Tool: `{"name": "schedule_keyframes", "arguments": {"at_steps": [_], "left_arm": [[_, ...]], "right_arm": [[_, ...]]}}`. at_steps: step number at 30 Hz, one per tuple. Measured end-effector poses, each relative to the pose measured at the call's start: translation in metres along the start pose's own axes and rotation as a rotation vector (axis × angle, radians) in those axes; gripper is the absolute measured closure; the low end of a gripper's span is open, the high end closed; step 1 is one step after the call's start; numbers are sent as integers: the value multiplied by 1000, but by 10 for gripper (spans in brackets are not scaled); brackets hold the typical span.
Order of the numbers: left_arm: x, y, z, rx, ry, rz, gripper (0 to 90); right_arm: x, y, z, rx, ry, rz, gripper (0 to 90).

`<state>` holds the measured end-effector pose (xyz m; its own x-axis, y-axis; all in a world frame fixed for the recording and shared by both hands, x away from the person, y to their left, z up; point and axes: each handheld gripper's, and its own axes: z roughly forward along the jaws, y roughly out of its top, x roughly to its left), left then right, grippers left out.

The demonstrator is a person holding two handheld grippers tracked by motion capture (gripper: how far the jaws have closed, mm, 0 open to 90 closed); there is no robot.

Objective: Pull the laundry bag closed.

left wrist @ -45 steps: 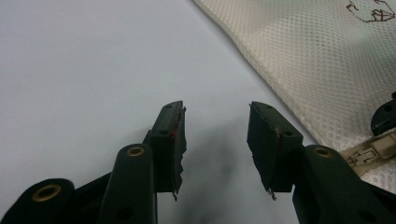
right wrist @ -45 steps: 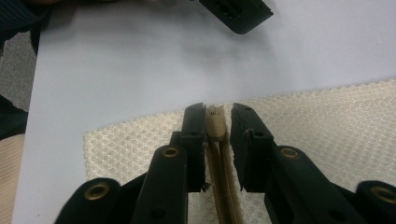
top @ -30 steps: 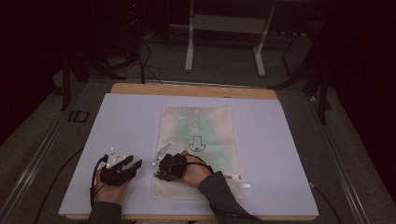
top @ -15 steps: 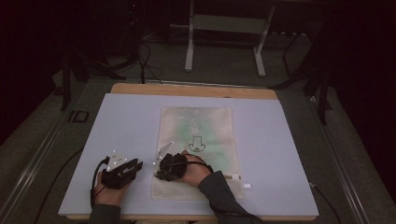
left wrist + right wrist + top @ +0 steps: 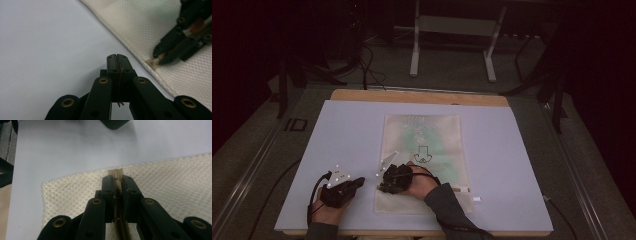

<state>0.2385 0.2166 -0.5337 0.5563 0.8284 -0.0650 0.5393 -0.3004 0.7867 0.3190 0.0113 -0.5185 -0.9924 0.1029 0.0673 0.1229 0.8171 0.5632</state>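
Find the mesh bag (image 5: 432,145) flat around the middle of the worktop (image 5: 352,130), its near edge running close along the worktop's near edge. Note the right gripper (image 5: 384,186) at the bag's near left corner, fingers closed tight on the zip tape end (image 5: 115,173), whose beige tip pokes out just past them in the right gripper view. Read this, as a judgement, as anchoring the zip's end so that the bag can be worked from that corner.

Hold the pinch square on the tape and not on the mesh beside it: mesh will likely stretch and slip, tape will not. Lift or pull along the zip's line only, low over the worktop, so the corner does not fold over. Avoid twisting the wrist, since the tape sits narrow between the fingers and little of it sticks out.

See the left gripper (image 5: 117,57) resting on bare worktop just left of the bag, apart from it, fingers pressed together on nothing certain; perhaps a thin strand, too small to tell. Open those fingers before bringing them to the bag, and approach from the bare side to avoid snagging the mesh.
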Motion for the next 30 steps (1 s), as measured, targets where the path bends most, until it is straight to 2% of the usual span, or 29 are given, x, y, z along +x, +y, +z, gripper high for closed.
{"name": "schedule_keyframes", "arguments": {"at_steps": [5, 14, 25, 30], "left_arm": [[-9, 0, -2, 9, -50, 43, 888], [-15, 0, -1, 19, -107, 68, 887], [-27, 1, 8, 58, -171, 125, 887], [-28, 1, 10, 69, -178, 143, 888]], "right_arm": [[0, -1, 0, -3, 0, -2, 817], [-2, 1, 0, 3, 10, -9, 816], [-2, 0, 0, -3, 17, 1, 816], [-2, 0, 0, -6, 18, 0, 816]]}}
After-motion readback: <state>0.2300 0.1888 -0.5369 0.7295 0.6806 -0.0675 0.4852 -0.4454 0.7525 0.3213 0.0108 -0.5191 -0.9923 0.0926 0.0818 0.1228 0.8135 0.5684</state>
